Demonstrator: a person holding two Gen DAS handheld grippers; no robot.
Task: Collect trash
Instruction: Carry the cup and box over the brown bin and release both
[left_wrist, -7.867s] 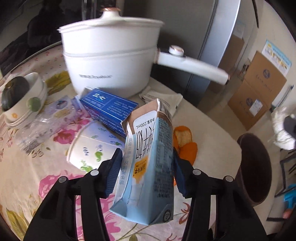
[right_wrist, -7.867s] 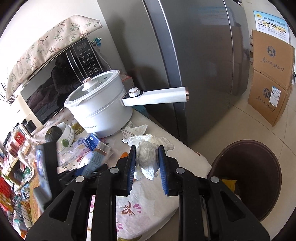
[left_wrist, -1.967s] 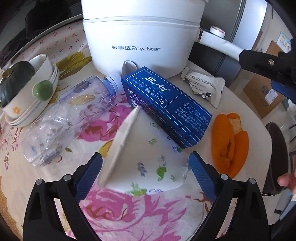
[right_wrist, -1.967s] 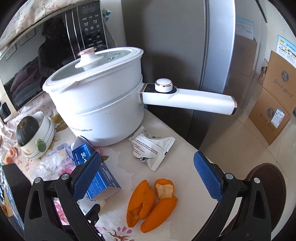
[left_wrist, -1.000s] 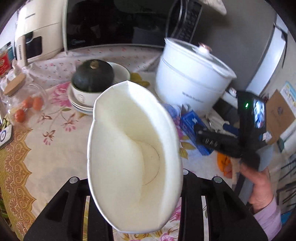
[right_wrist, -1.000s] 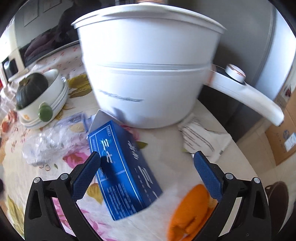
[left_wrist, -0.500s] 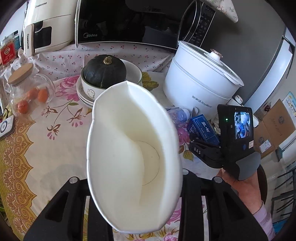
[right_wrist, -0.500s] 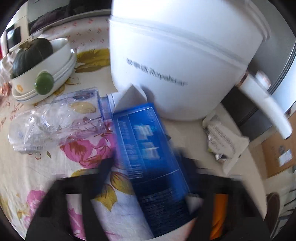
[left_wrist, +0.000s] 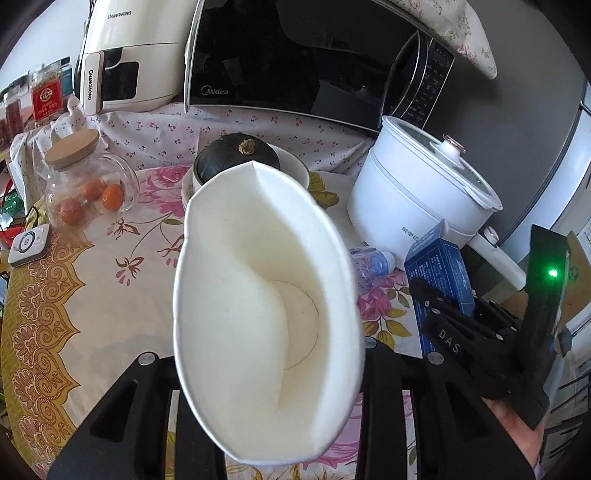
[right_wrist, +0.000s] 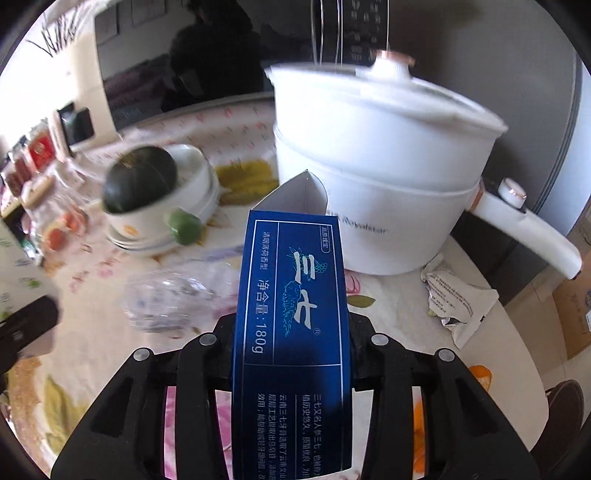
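1. Since the frame one second back, right gripper (right_wrist: 291, 332) jaws have been closing; blue toothpaste box (right_wrist: 291, 314), then lying flat on the tablecloth (left_wrist: 92, 295), is now sitting pinched between them and tilting up off the cloth.
2. Box long axis is running along the fingers, open flap end pointing away toward the white electric pot (right_wrist: 369, 147).
3. Left gripper (left_wrist: 269, 365) is squeezing the crushed paper cup (left_wrist: 266, 314), mouth facing the camera, held above the table.
4. Both tools are occupied; judgement: next move is carrying to the bin.
5. Remaining trash is lying ahead of the right gripper: clear plastic bottle (right_wrist: 173, 299) left of the box, foil wrapper (right_wrist: 458, 299) right of it.
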